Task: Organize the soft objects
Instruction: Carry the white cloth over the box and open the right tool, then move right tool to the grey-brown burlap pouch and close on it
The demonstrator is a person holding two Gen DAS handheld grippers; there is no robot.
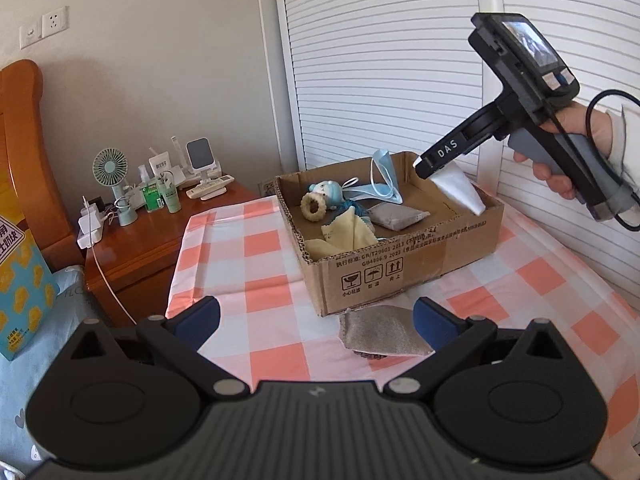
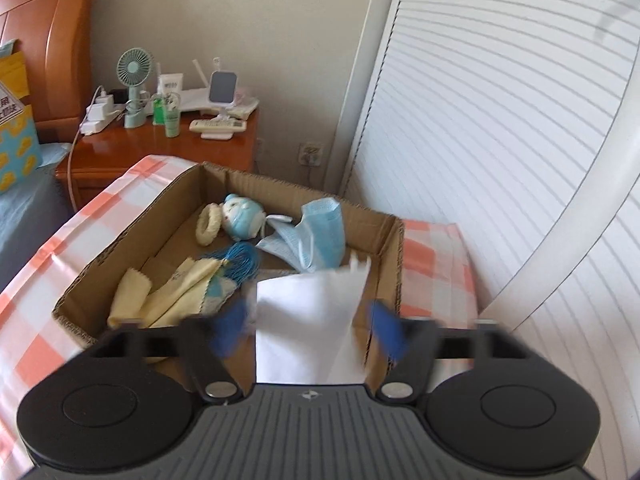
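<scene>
An open cardboard box [image 1: 384, 276] stands on the checked tablecloth. Inside it lie a blue doll [image 1: 326, 192], a blue face mask [image 1: 384, 176], a yellow cloth [image 1: 348, 232] and a grey pouch [image 1: 396, 216]. My left gripper [image 1: 316, 320] is open low in front of the box, and a grey cloth [image 1: 380, 336] rests on the table beside its right finger. My right gripper [image 2: 308, 328] hovers open over the box's [image 2: 120, 248] right end. A white cloth [image 2: 308, 320] hangs between its blurred blue pads [image 2: 386, 328], and the pads do not press on it. The left wrist view shows this white cloth [image 1: 460, 188] drooping below the right gripper [image 1: 424, 168] into the box.
A wooden nightstand [image 1: 152, 240] to the left carries a small fan [image 1: 110, 168], bottles, a phone stand and a remote. White louvred doors [image 1: 380, 60] run behind and to the right of the box. A wooden headboard [image 1: 20, 140] and a bed are at far left.
</scene>
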